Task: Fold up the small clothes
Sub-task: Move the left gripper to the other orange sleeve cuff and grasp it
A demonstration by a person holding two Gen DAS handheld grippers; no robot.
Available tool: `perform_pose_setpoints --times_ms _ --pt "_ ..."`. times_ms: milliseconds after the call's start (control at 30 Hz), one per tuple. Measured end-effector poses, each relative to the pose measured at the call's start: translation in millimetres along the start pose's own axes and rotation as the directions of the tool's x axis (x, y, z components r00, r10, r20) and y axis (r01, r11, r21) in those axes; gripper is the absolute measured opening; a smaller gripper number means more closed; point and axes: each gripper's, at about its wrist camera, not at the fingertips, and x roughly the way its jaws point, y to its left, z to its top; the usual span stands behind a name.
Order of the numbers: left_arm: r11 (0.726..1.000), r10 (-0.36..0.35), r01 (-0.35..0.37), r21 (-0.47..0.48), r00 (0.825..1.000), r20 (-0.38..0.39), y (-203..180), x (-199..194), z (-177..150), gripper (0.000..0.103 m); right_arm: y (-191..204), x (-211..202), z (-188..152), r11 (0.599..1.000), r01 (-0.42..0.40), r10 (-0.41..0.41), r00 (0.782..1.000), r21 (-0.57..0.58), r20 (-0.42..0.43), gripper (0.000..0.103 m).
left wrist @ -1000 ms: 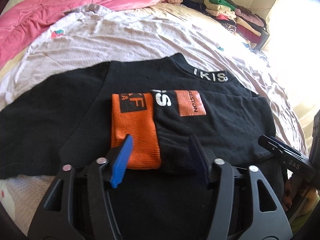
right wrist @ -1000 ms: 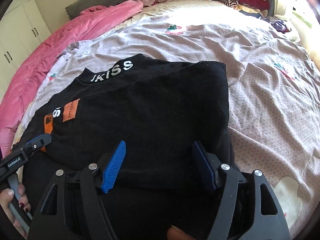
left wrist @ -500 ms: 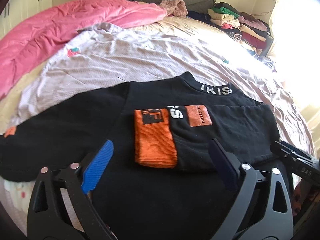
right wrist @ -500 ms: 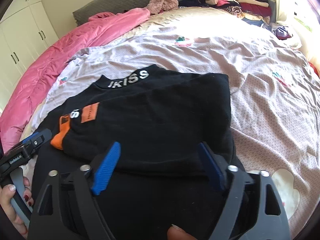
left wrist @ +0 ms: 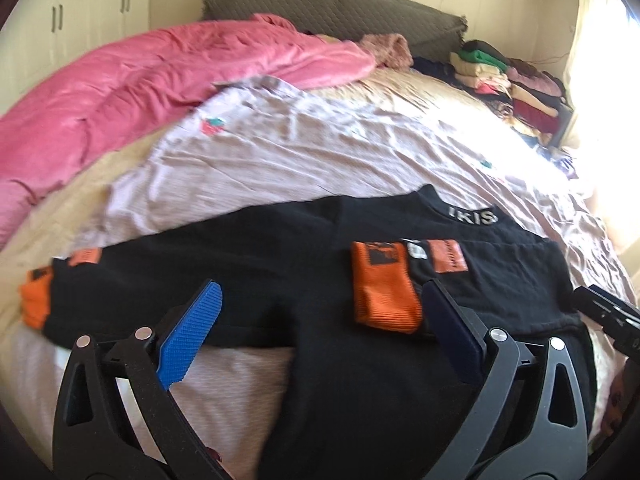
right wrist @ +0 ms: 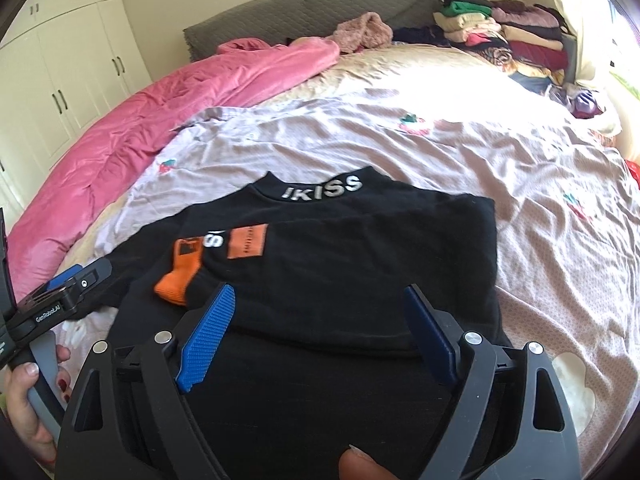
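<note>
A black sweater [left wrist: 280, 280] with a white-lettered collar [left wrist: 474, 216] lies flat on the bed. One sleeve is folded across the chest, its orange cuff [left wrist: 384, 288] on top; the other sleeve lies stretched left, ending in an orange cuff [left wrist: 36, 300]. My left gripper [left wrist: 320, 300] is open and empty, above the sweater's lower left part. In the right wrist view the sweater [right wrist: 360, 264] lies below my right gripper [right wrist: 320, 308], which is open and empty over the hem. The left gripper's body [right wrist: 68, 292] shows at the left edge there.
A lilac sheet [left wrist: 300, 148] covers the bed under the sweater. A pink quilt [left wrist: 140, 88] lies along the left. A stack of folded clothes [right wrist: 500, 28] sits at the far right corner by the grey headboard [right wrist: 300, 12]. White wardrobes [right wrist: 60, 80] stand left.
Both grippers have pulled back and risen, so more of the bed shows. The left gripper's jaws have opened wider and it has shifted left, away from the folded cuff.
</note>
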Motion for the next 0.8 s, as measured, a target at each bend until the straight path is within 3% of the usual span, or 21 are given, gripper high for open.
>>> perform_pose_setpoints --times_ms 400,800 --pt "0.991 0.056 -0.052 -0.124 0.998 0.027 57 -26 -4 0.094 46 -5 16 0.996 -0.059 0.061 0.998 -0.064 0.027 0.085" --pt "0.957 0.100 -0.094 -0.273 0.995 0.007 112 -26 -12 0.094 83 5 24 0.986 -0.097 0.102 0.994 -0.132 0.030 0.085"
